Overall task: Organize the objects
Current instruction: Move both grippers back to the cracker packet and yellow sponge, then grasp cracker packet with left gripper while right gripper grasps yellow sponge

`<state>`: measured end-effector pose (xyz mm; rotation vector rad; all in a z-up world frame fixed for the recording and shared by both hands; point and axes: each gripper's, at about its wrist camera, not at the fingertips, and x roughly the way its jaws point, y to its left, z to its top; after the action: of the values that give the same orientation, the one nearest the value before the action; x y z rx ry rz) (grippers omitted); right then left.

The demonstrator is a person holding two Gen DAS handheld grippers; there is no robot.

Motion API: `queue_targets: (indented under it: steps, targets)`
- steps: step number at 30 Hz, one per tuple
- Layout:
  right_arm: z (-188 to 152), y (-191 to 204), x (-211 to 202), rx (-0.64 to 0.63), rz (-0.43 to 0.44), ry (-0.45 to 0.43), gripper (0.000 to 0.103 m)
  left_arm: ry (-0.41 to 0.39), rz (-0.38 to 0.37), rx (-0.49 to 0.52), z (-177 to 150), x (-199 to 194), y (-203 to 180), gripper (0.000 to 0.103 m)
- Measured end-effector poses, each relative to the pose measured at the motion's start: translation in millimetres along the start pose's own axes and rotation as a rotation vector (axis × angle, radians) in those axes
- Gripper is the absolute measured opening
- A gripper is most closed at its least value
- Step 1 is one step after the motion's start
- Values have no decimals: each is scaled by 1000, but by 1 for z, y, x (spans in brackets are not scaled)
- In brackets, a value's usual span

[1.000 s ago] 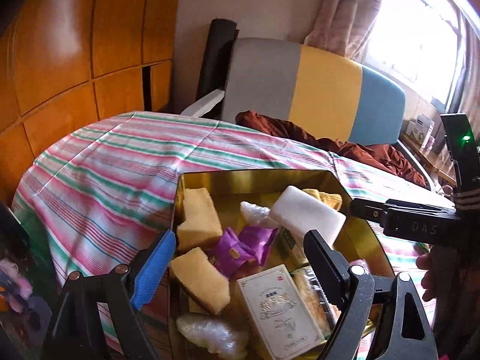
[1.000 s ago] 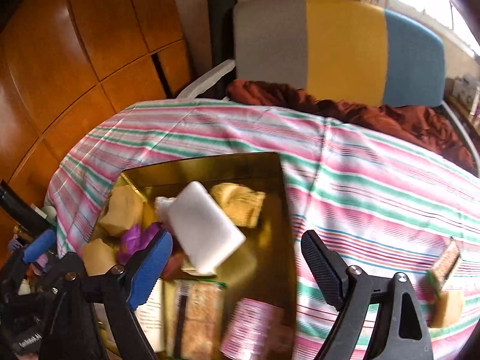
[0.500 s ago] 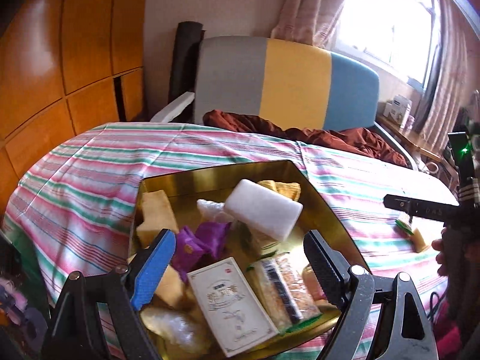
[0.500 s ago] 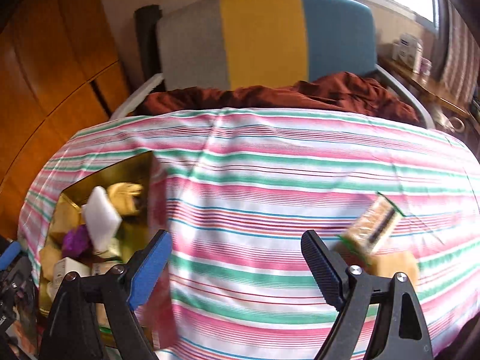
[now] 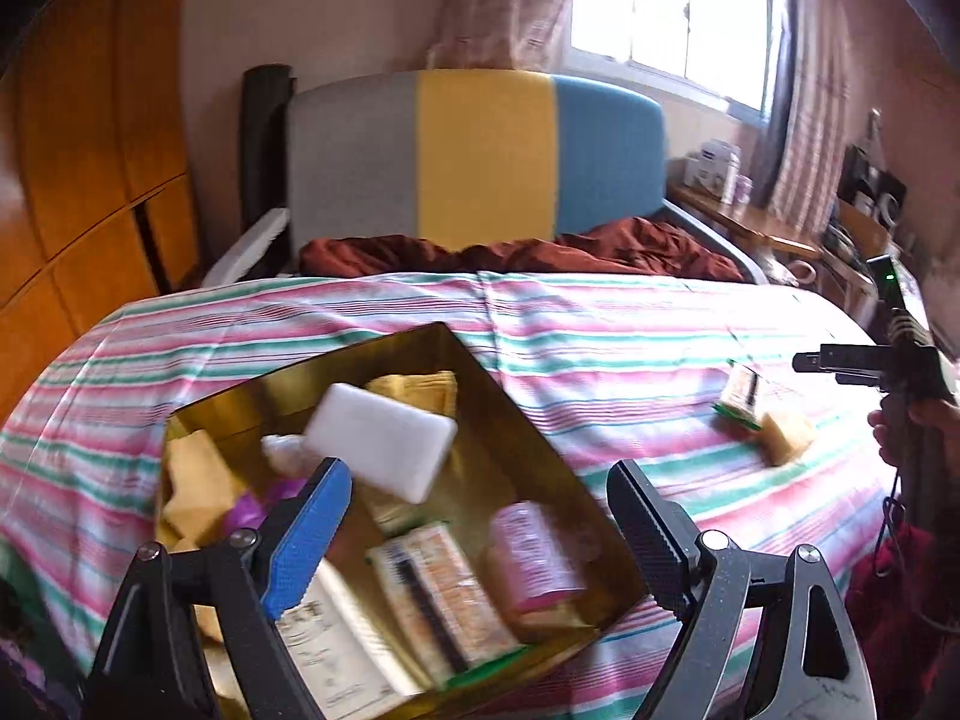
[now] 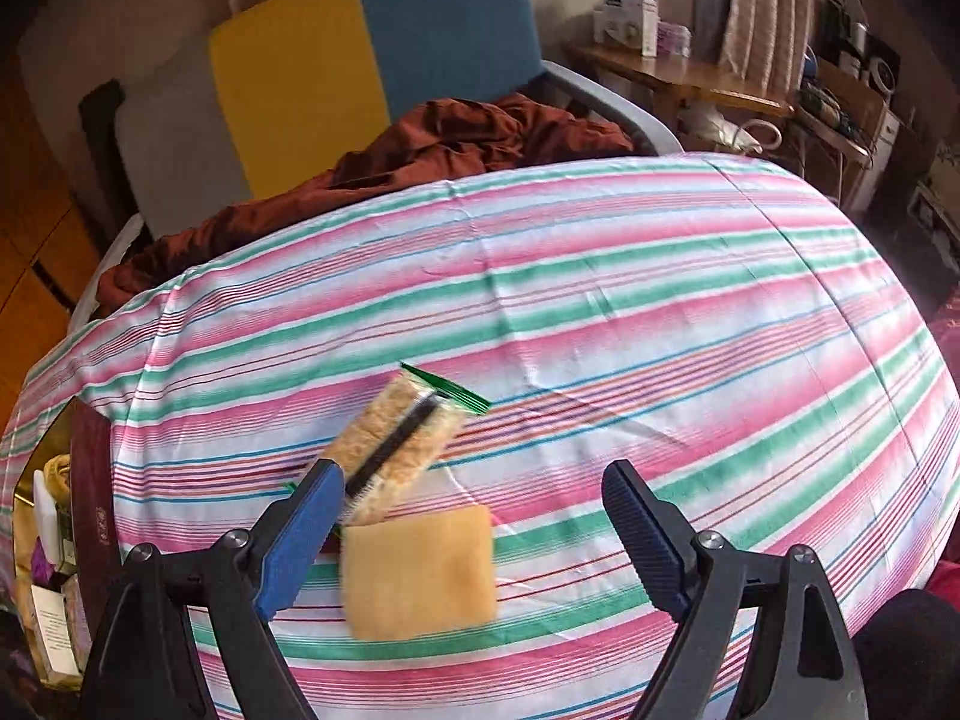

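Note:
A gold tin box (image 5: 528, 420) sits on the striped tablecloth, holding a white block (image 5: 381, 441), yellow sponges (image 5: 195, 474), a pink-wrapped snack (image 5: 534, 558), a cracker packet (image 5: 438, 594) and a white card box (image 5: 336, 654). My left gripper (image 5: 480, 516) is open and empty just above the box's near side. My right gripper (image 6: 474, 522) is open and empty, hovering over a yellow sponge (image 6: 420, 573) and a green-edged cracker packet (image 6: 396, 441) on the cloth. These two also show in the left wrist view, the sponge (image 5: 786, 432) and the packet (image 5: 741, 399).
The striped tablecloth (image 6: 600, 312) covers a round table. A grey, yellow and blue chair (image 5: 480, 162) with a dark red cloth (image 5: 528, 249) stands behind it. A wooden cabinet (image 5: 78, 138) is at the left, a cluttered shelf (image 6: 690, 72) at the right.
My right gripper has swung right, away from the box, to over the sponge and cracker packet. My left gripper view has turned right; the box now lies lower left.

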<state>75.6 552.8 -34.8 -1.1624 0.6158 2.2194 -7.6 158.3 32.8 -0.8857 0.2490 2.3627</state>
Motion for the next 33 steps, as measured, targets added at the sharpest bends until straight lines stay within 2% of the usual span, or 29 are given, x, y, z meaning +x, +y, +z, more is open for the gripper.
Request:
queue_targets:
  steps: [4,8,13,14,15,17,23,29,33]
  targets:
    - [-5,-13,16,77,61,69,90,25,-29,37,5,8,-21,88]
    - [-11,7,19,-13,110,107,90,41,-67,70,8,16,-42,88]
    - [-30,34,42,-178,-23,224,89,79,-113,110,9,29,-64,88]
    - [-33,35,44,-192,-50,229,86,87,-121,123,9,31,-69,88]
    - [-33,34,43,-194,-51,226,76,95,-127,133,9,34,-73,88]
    - [-31,30,34,-161,4,200,62,108,-141,144,9,38,-82,88]
    - [-22,-1,16,-26,-63,126,62,157,-178,186,14,61,-107,88]
    - [-20,-35,25,106,-131,184,65,197,-207,259,24,96,-145,88]
    - [-21,-45,31,153,-116,230,67,206,-220,322,31,124,-173,88]
